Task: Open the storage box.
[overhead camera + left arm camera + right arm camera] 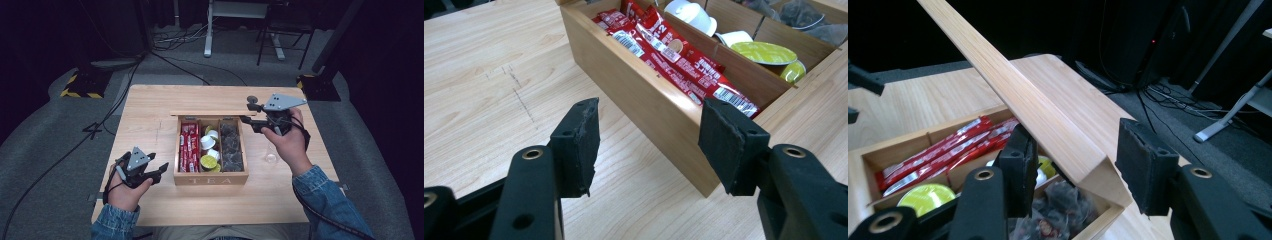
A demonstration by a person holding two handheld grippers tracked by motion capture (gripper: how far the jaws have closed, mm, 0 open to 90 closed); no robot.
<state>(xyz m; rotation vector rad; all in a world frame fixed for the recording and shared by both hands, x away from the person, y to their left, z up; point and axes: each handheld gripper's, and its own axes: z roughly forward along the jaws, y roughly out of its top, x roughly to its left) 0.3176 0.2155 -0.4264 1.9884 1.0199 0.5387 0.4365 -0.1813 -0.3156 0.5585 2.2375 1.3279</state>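
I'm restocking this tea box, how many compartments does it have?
3, side by side in the tea box: left with red sachets, middle with small cups, right with dark tea bags. The raised lid may hide the back ends.

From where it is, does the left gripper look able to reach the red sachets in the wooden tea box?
Probably yes: the left gripper is open beside the box, whose lid is raised, leaving the red sachets uncovered.
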